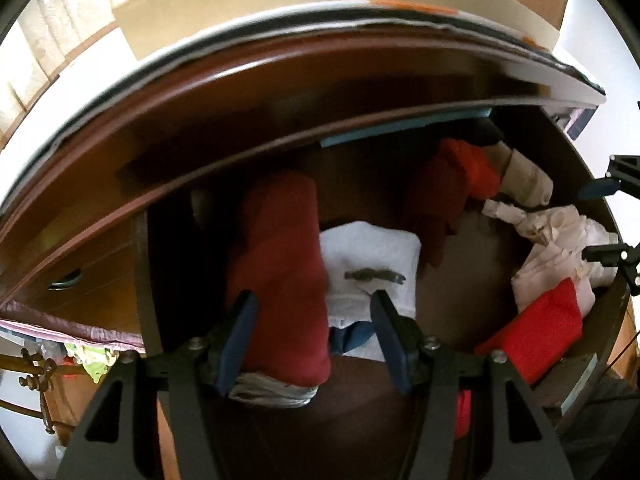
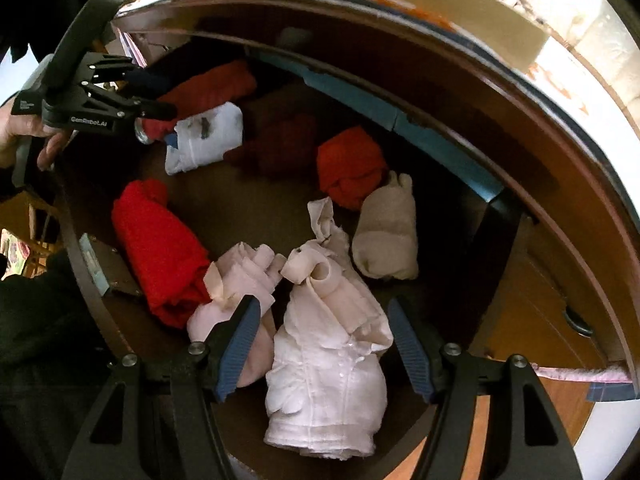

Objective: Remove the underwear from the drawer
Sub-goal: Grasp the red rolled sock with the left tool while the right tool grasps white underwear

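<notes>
Underwear fills the open drawer [image 2: 86, 256] as rolled and folded bundles on its dark wooden floor, none lifted out yet.

The right gripper [image 2: 324, 344] points steeply down with its jaws spread and nothing pressed between the ribbed blue pads. Framed in that gap lies a pale pink garment [image 2: 328, 380], a soft, crumpled, thin cotton piece with a stitched hem along its lower edge. I judge the spread jaws are set to straddle it for a pinch from above. At nine o'clock from it sits a bright red roll [image 2: 158, 256], a thicker knit wound tight. At one o'clock lies a beige roll [image 2: 386, 236], smooth and plump, and at twelve an orange-red bundle [image 2: 350, 166], loosely knotted.

The left gripper [image 1: 314, 340] also aims down, jaws apart and unclenched. A dark red roll [image 1: 280, 264] lies between them, close to the left pad, though I cannot tell whether that pad touches it. A white folded piece [image 1: 370, 264] with a small dark mark lies just beside the roll, under the right pad's tip. Grey cloth [image 1: 272, 392] shows under the roll's near end. A hand [image 2: 24, 132] on that gripper shows at ten o'clock in the right wrist view.

Rolling keeps each piece compact and separate, so one can probably be taken without dragging its neighbours. At twelve o'clock the wooden dresser top [image 1: 280, 80] overhangs the drawer's back, leaving the front bundles easiest to reach.
</notes>
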Available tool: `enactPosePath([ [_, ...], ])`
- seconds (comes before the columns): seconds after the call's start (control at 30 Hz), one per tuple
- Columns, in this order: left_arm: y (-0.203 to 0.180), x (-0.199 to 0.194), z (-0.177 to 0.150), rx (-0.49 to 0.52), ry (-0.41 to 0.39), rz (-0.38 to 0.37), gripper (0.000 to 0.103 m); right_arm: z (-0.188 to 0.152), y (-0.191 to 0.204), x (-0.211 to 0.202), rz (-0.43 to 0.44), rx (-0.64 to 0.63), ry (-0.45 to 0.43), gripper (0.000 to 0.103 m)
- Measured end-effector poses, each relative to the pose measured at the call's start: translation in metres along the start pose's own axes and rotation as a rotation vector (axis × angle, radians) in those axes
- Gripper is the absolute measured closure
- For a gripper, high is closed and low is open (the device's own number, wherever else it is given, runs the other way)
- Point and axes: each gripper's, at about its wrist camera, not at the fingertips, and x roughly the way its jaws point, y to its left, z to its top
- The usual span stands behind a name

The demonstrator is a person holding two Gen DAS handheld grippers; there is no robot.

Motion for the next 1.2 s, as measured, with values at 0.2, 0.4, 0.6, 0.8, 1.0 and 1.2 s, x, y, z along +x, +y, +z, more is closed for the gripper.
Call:
enactPosePath([
  [0.2,0.002,0.006,0.007,0.003,0.021,-0.004,0.037,-0.002,-0.005,0.017,-0.015,-0.001,0.053,0.035],
  [0.4,0.004,0.015,0.012,0.001,0.053,-0.013,0.037,-0.003,-0.005,0.024,-0.029,-0.01,0.062,0.035],
  [0.6,0.004,0.024,0.019,0.0,0.074,-0.001,0.037,-0.005,-0.001,0.031,-0.038,-0.026,0.067,0.035],
  [0.8,-0.003,0.035,0.021,0.046,0.083,0.052,0.037,-0.008,0.001,0.034,-0.048,-0.038,0.066,0.035],
  [1.0,-0.012,0.047,0.024,0.094,0.109,0.097,0.037,-0.011,0.003,0.033,-0.058,-0.043,0.059,0.035],
  [1.2,-0.017,0.054,0.028,0.112,0.123,0.113,0.037,-0.008,0.013,0.041,-0.092,-0.095,0.091,0.036],
])
